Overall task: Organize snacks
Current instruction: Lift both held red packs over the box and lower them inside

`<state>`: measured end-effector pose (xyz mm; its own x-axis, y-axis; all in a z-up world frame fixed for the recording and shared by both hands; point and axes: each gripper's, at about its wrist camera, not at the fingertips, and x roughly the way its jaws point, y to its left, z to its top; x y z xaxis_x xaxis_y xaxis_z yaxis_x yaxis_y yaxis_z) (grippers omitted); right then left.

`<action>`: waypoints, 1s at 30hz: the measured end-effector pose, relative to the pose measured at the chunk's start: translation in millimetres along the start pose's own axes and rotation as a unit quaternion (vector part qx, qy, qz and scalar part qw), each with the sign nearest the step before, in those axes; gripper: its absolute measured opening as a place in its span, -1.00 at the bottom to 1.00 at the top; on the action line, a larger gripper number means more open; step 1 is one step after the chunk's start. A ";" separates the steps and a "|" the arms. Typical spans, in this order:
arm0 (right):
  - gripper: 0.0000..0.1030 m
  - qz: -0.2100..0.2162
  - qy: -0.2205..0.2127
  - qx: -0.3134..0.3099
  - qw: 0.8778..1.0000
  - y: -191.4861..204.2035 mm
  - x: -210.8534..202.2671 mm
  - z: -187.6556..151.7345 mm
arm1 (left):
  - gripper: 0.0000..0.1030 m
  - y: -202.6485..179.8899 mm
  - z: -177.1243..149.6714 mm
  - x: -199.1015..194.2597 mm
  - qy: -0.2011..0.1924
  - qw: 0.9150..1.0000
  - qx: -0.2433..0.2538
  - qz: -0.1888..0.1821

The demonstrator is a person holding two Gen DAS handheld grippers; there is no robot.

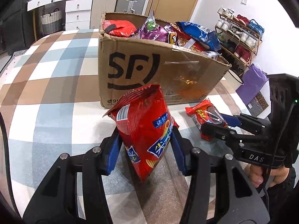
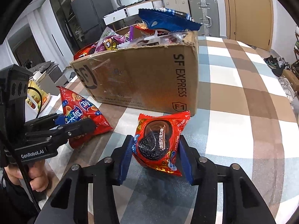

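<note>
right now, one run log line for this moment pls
left gripper: shut on red chip bag | right gripper: shut on cookie pack | cardboard box: full

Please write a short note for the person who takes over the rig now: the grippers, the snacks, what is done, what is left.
Left gripper: shut on the red chip bag, held upright.
Right gripper: shut on the red cookie pack.
Both packs are over the checked tablecloth, in front of the cardboard box.
Done: the box already holds many snacks, heaped above its rim.
Left: these two packs are not yet in the box.
</note>
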<state>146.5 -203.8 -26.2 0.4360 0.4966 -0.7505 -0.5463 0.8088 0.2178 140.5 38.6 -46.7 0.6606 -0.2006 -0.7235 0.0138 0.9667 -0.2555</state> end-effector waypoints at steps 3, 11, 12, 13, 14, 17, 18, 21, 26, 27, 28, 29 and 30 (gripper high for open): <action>-0.09 -0.001 -0.005 -0.002 1.000 1.8 -4.5 -1.3 | -0.07 -1.2 1.1 -7.0 -0.005 1.000 0.001 0.000; -0.09 0.004 -0.028 -0.003 1.000 6.2 -24.4 0.8 | -0.08 -0.5 4.5 -29.6 -0.021 1.000 0.001 -0.004; -0.09 0.005 -0.032 -0.004 0.999 7.1 -27.1 1.5 | -0.08 -1.1 4.4 -33.4 -0.024 1.000 0.003 -0.004; -0.09 0.005 -0.036 -0.006 0.999 8.1 -30.2 2.4 | -0.08 -1.2 4.6 -36.6 -0.026 1.000 0.003 -0.004; -0.09 0.005 -0.040 -0.007 0.999 9.0 -33.8 3.1 | -0.07 -2.9 5.0 -40.9 -0.029 1.000 0.003 -0.005; -0.09 0.014 -0.049 -0.007 0.999 11.3 -43.2 5.3 | -0.07 -4.8 6.4 -54.9 -0.039 0.999 0.006 -0.005; -0.09 0.012 -0.052 -0.010 0.999 12.7 -45.7 6.0 | -0.07 -5.6 5.7 -59.3 -0.041 0.999 0.006 -0.005; -0.09 0.019 -0.058 -0.013 0.998 16.6 -54.4 8.2 | -0.08 -2.5 7.5 -70.0 -0.048 0.999 0.005 -0.008; -0.09 0.019 -0.076 -0.019 0.997 20.4 -68.1 14.3 | -0.08 -5.2 8.8 -92.6 -0.062 0.998 0.012 -0.010; -0.09 0.020 -0.080 -0.019 0.996 20.9 -71.2 15.8 | -0.08 -5.6 9.5 -98.2 -0.065 0.998 0.014 -0.011; -0.09 0.020 -0.082 -0.020 0.996 21.4 -73.0 17.4 | -0.08 -6.3 11.1 -102.4 -0.068 0.997 0.016 -0.010; -0.09 0.019 -0.085 -0.021 0.996 22.0 -75.7 18.8 | -0.08 -8.0 13.6 -106.4 -0.072 0.997 0.018 -0.009; -0.09 0.019 -0.087 -0.023 0.996 22.7 -77.9 20.3 | -0.08 -8.0 14.9 -112.2 -0.076 0.997 0.020 -0.007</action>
<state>114.7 -217.8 49.9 0.5297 0.5761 -0.6225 -0.5949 0.7755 0.2115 77.5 55.7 46.1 0.7662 -0.1915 -0.6134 0.0517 0.9698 -0.2382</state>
